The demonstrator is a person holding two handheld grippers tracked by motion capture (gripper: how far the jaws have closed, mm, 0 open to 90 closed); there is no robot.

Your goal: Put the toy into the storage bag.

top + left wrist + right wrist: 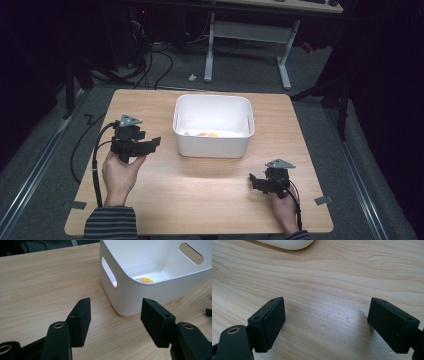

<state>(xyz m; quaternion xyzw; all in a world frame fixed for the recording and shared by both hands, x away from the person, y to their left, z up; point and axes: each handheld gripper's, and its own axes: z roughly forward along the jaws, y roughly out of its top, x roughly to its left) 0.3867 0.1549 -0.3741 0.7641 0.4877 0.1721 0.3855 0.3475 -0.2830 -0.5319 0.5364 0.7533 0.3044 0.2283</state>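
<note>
From the high view, I'm holding my left gripper [150,143] just beside the white plastic bin [212,148], while my right gripper [256,181] is hovering low over the wooden table [200,200], well apart from the bin.

In the left gripper view, my jaws are standing wide apart, empty, the bin's handle-slot corner sitting just ahead between them; something yellow-orange [145,280] is lying inside. If I'm pushing forward, I judge a jaw could shove the light bin.

In the right gripper view, my jaws are gaping over bare wood, the bin's rounded corner [287,243] far ahead-left. Dipping lower risks scraping the tabletop.
</note>
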